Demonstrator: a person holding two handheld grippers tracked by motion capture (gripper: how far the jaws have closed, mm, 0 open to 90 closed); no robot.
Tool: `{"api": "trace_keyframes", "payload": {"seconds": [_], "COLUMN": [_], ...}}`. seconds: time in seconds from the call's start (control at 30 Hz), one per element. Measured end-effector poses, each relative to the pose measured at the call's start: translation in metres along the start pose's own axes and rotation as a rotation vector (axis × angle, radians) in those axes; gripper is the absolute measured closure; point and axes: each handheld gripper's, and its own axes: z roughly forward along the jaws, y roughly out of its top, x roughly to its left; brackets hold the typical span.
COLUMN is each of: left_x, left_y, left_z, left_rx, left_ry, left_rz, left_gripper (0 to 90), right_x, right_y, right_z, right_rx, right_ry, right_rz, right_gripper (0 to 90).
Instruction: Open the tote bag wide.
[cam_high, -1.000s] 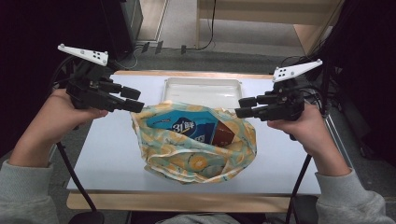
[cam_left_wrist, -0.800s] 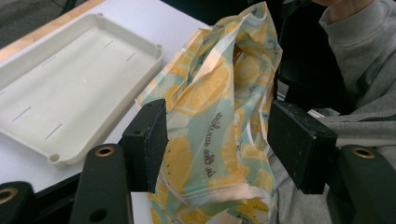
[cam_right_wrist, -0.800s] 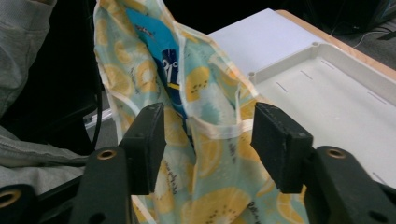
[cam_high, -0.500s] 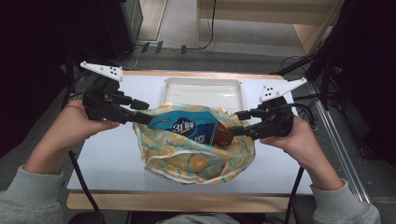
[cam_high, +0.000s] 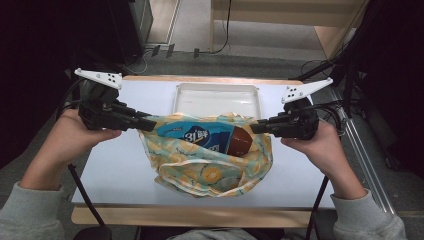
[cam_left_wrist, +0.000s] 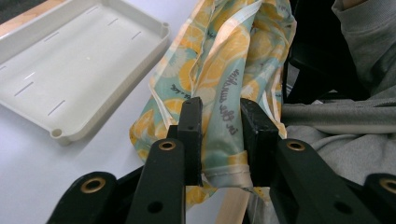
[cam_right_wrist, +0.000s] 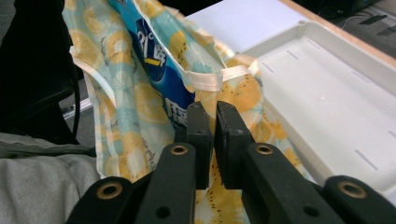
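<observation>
At the left, left gripper (cam_high: 148, 124) clamped on the left rim of the fruit-print cloth bag (cam_high: 210, 172), jaws just having closed, a fold of printed fabric and its cream hem pinched between the pads. In the middle, bag hanging slack on the white table (cam_high: 120, 165), mouth stretched left to right between the two grips, long axis across the table; inside, a blue snack packet (cam_high: 192, 135) and a brown packet (cam_high: 241, 141) lying along that same line. Just behind the bag, an empty white tray (cam_high: 217, 97). At the right, right gripper (cam_high: 256, 128) with jaws just having closed, nearly shut on the thin right rim. Both hands about equally near, one at each end; next move likely a spreading of the mouth or a lift.
</observation>
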Motion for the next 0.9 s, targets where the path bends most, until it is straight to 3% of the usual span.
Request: {"api": "trace_keyframes", "payload": {"seconds": [0.27,0.43,0.6,0.9], "left_x": [0.006,0.014,0.022,0.041], "left_y": [-0.002,-0.003,-0.008,-0.022], "left_z": [-0.005,0.001,0.012,0.029], "left_rx": [-0.017,-0.020,-0.018,-0.045], "left_ry": [0.047,0.064,0.056,0.019], "left_rz": [-0.033,-0.040,-0.076,-0.113], "left_gripper": [84.3,86.8,89.1,89.1], "right_x": [-0.003,-0.013,-0.023,-0.041], "right_y": [0.015,0.018,0.016,0.004], "right_z": [-0.004,0.003,0.011,0.027], "right_rx": [-0.008,0.002,0.018,0.039], "right_ry": [-0.039,-0.071,-0.096,-0.086], "right_rz": [-0.008,0.000,0.007,0.065], "right_gripper": [88.7,88.9,89.0,89.0]}}
